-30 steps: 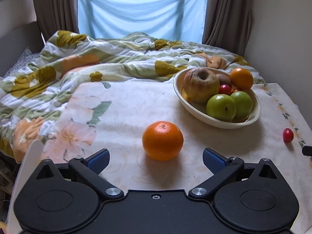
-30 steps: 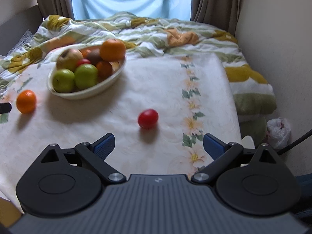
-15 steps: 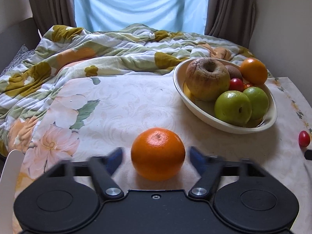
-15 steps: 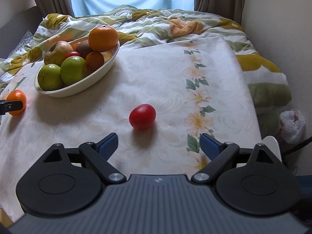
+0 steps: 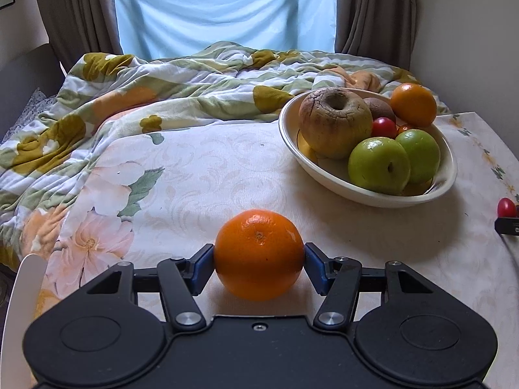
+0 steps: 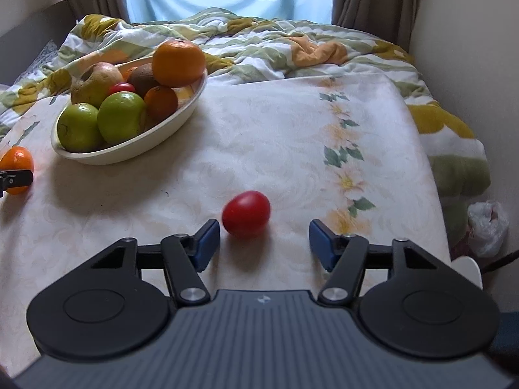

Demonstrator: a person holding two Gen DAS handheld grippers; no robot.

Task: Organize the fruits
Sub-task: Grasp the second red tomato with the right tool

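The left claw (image 5: 259, 264) has its blue pads pressed against both sides of a round bright orange fruit (image 5: 259, 254), which rests on the cream floral cloth (image 5: 207, 178) covering the desk, near the desk's front edge. Its jaws have just been closing and now grip the fruit firmly.

The right claw (image 6: 264, 243) stands partly open, its jaws having just been closing, with a small red egg-shaped tomato (image 6: 246, 214) lying on the cloth between the tips, closer to the left pad. Neither pad touches the tomato. It sits toward the front of the desk, right of the middle.

Further back, toward the desk's far edge, stands an oval cream ceramic bowl (image 5: 373, 194). It holds a large wrinkled brownish apple (image 5: 334, 121), two green apples (image 5: 379, 165), a brown kiwi (image 5: 378, 107), a small red tomato (image 5: 383, 127) and a big orange (image 5: 413, 104) at its far rim; the right wrist view also shows a smaller orange fruit (image 6: 161, 102) inside.

Beyond the desk lies a rumpled quilt with yellow, green and orange flowers (image 5: 168, 97), then grey-brown curtains (image 5: 78, 13) framing a pale blue window sheet (image 5: 223, 6). A crumpled white plastic bag (image 6: 486, 227) lies low off the desk's right edge.
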